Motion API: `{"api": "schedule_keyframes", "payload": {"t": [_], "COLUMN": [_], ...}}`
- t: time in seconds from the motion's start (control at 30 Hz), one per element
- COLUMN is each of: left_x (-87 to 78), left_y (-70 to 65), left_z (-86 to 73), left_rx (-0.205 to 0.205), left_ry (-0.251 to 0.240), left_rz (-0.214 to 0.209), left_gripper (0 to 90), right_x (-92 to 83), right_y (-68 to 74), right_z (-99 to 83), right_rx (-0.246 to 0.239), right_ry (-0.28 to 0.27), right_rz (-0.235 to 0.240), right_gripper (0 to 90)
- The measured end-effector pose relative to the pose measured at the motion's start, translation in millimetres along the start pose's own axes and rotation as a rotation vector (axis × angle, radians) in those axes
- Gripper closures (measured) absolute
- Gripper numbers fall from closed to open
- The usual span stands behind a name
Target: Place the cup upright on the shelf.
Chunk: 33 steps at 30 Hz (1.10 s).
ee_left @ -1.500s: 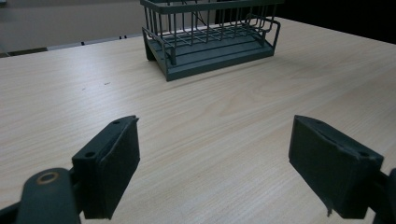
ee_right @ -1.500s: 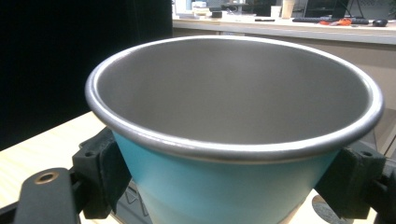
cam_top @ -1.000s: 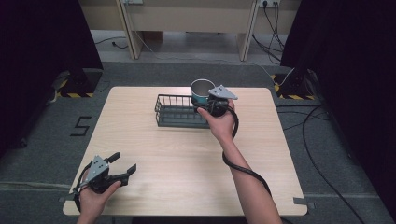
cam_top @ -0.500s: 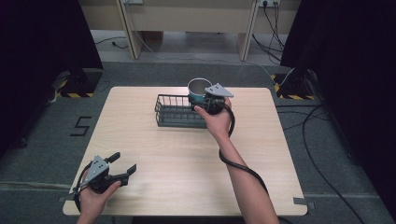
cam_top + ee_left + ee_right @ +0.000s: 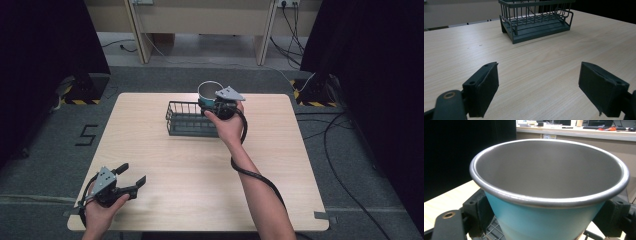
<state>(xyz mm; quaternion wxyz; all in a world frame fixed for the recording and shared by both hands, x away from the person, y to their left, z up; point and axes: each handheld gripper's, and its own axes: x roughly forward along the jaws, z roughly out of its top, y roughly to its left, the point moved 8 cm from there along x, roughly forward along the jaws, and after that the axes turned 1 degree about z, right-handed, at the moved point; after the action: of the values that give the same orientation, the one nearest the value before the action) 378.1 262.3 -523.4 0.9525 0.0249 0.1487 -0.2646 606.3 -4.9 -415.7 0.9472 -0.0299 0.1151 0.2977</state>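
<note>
A: Two grippers on the pale wooden desk (image 5: 165, 150), and just one is busy. The right gripper (image 5: 214, 103) has its fingers (image 5: 477, 207) closed against the tapered sides of a turquoise cup with a bare steel rim and inside (image 5: 549, 195), held upright with its mouth up.

B: Where is the cup?

A: Over the right end of the dark green wire basket (image 5: 192, 119), which stands near the far edge of the desk, about midway along it. In the right gripper view a patch of the basket's grid floor shows below the cup. I cannot tell whether the cup's base touches it.

B: And the left gripper (image 5: 127, 178)?

A: Near the desk's near left corner, fingers (image 5: 482, 86) spread wide with nothing between them, well apart from the basket.

B: What could go wrong?

A: The cup widens toward the rim, so the fingers press on sloping walls. If the grip loosens a little, I'd expect the cup to slide down through them. If it is released while its base is clear of the floor, it may drop, bounce and tip.

B: Anything with the basket?

A: It looks light. A cup edge or finger catching a wire could drag or tilt it, and the far edge of the desk is close. The other gripper is too far off to steady it.
</note>
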Motion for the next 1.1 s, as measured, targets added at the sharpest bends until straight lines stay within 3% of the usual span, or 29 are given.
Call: {"api": "schedule_keyframes", "payload": {"t": [1.1], "left_x": [-0.3], "left_y": [0.4], "left_z": [0.4], "left_rx": [-0.002], "left_ry": [-0.004], "left_rz": [-0.003], "left_gripper": [16.0], "right_x": [26.9], "right_y": [1.8], "right_z": [-12.4], "right_rx": [0.005], "right_ry": [0.05], "right_rz": [-0.011], "right_gripper": [16.8]}}
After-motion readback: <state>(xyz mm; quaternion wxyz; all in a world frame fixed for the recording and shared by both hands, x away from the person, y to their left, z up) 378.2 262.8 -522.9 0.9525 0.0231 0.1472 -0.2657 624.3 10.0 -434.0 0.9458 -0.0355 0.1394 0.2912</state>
